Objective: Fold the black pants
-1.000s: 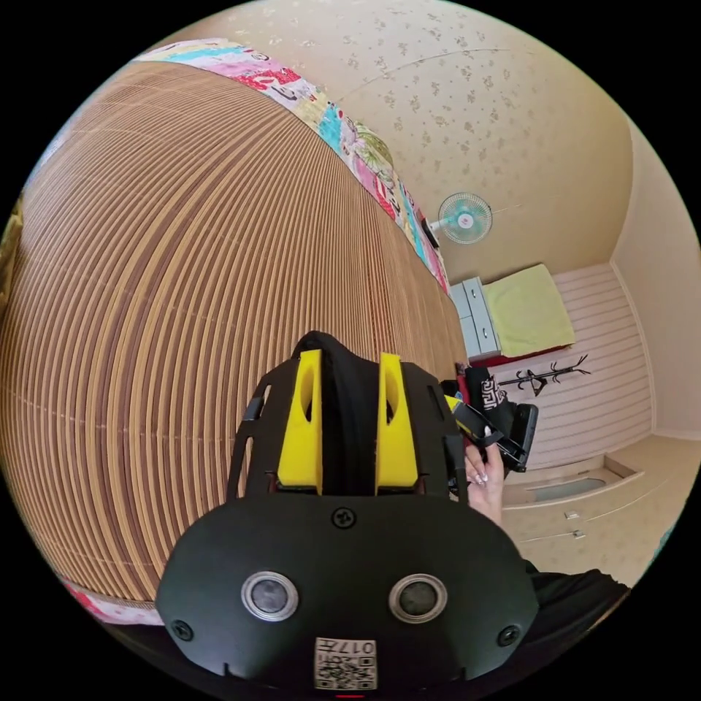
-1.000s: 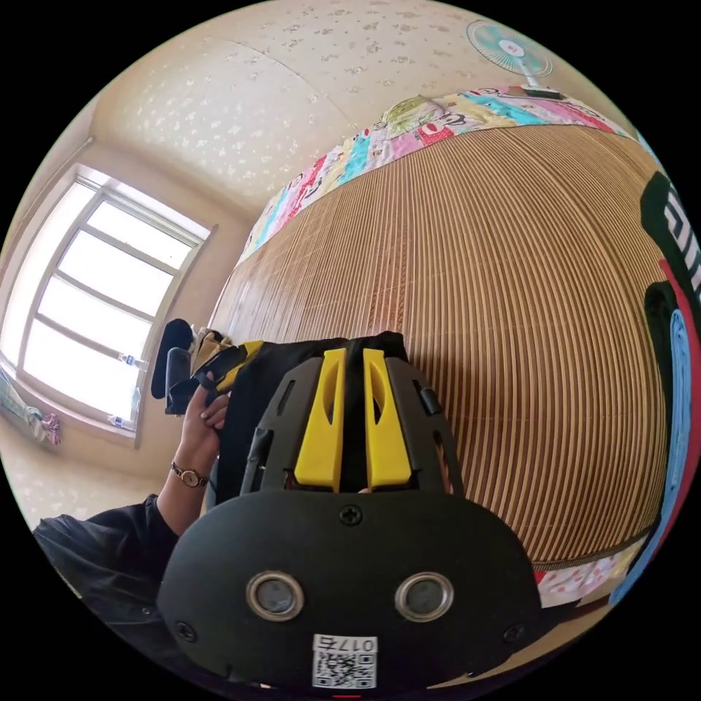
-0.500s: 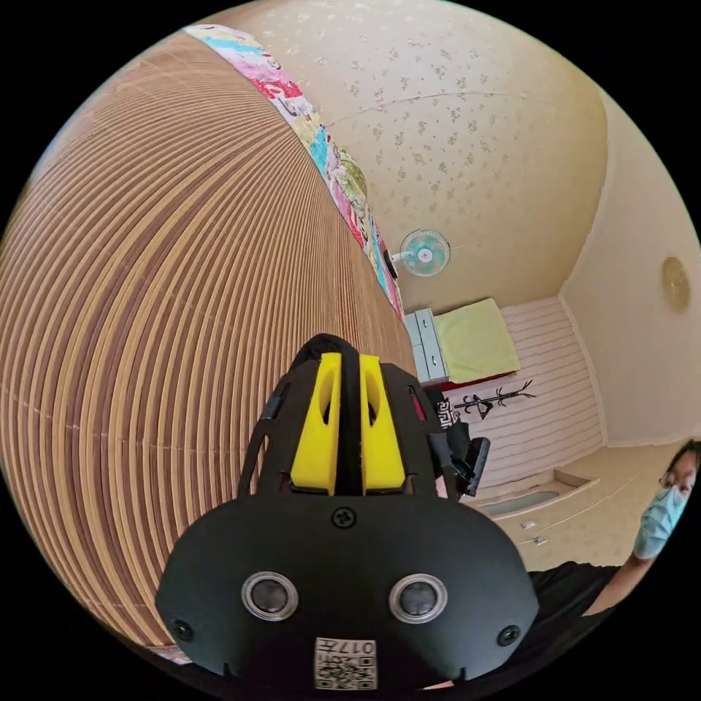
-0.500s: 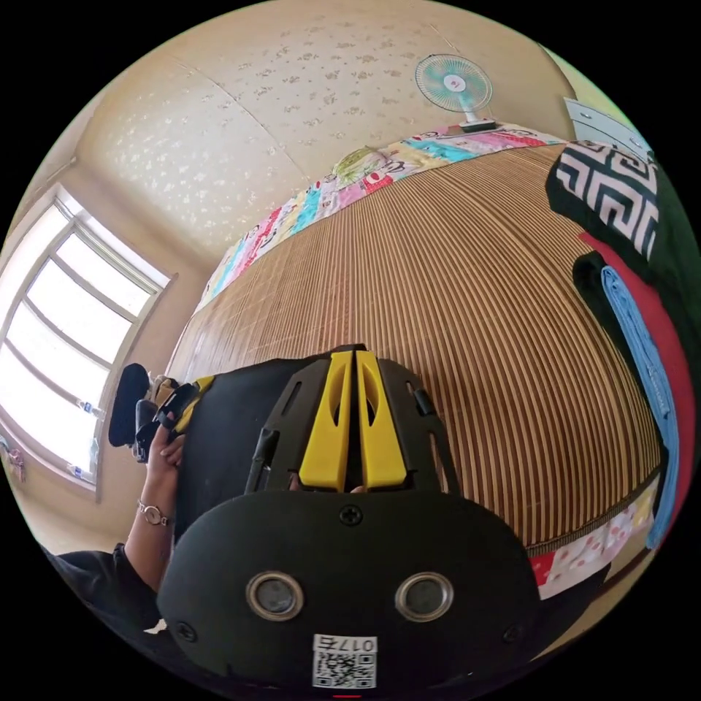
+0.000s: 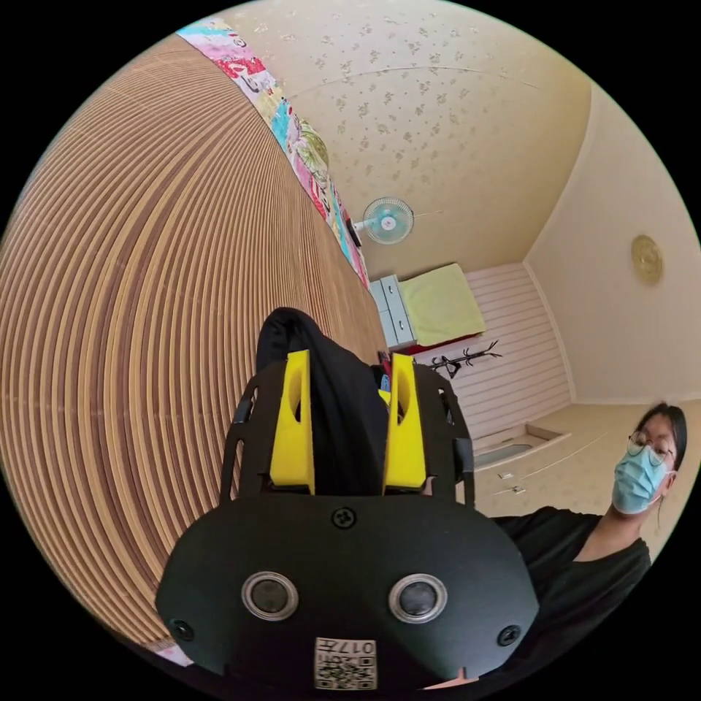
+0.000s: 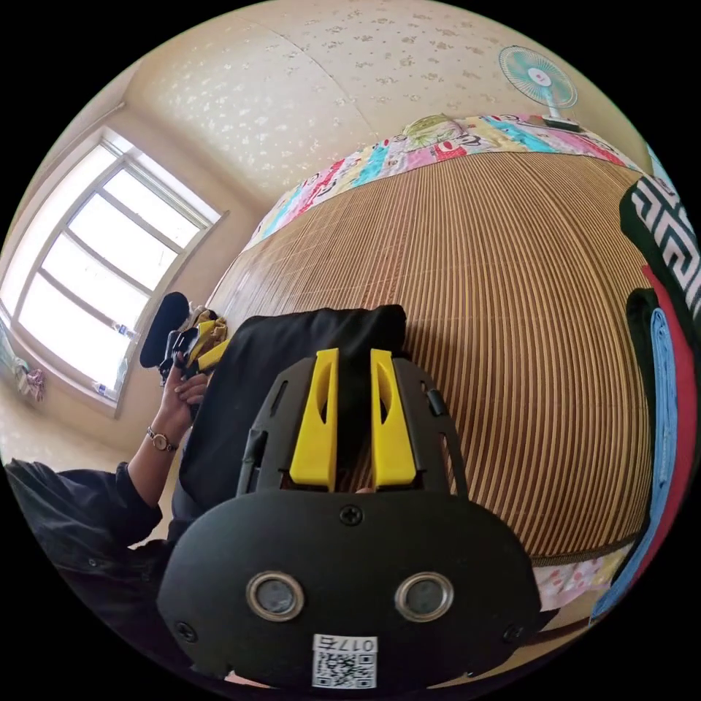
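Your left yellow-jawed gripper [image 5: 349,365] and right yellow-jawed gripper [image 6: 353,361] each clamp an edge of the soft black fabric pants [image 6: 292,365], held over the striped bamboo mat [image 6: 511,328] (limp, likely light, so keep gripping edges).

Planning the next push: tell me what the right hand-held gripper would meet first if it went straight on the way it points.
The black pants bunched between its jaws come first. Past the right hand-held gripper, the slatted bamboo mat likely follows, though depth is unclear.
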The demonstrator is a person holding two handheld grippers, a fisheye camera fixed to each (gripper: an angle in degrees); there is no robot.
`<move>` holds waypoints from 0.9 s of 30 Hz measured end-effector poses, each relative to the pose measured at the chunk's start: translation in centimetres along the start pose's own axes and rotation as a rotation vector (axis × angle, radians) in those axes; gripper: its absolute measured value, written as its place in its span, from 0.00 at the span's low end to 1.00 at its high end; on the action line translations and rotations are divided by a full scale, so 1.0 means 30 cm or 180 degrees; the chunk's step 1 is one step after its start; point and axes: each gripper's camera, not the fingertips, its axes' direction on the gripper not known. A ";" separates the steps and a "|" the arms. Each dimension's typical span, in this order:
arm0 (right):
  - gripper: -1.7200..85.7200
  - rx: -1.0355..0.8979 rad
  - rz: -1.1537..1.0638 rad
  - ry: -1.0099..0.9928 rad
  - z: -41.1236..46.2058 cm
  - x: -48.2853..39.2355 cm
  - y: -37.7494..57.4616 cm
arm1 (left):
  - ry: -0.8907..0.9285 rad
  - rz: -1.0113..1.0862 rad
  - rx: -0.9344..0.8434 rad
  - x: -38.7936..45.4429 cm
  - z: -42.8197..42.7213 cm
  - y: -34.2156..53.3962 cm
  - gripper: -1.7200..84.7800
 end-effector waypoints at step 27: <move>0.18 -0.0197 -0.0059 0.0316 0.019 -0.094 0.205 | 0.0077 -0.0158 -0.0448 0.072 -0.081 0.171 0.19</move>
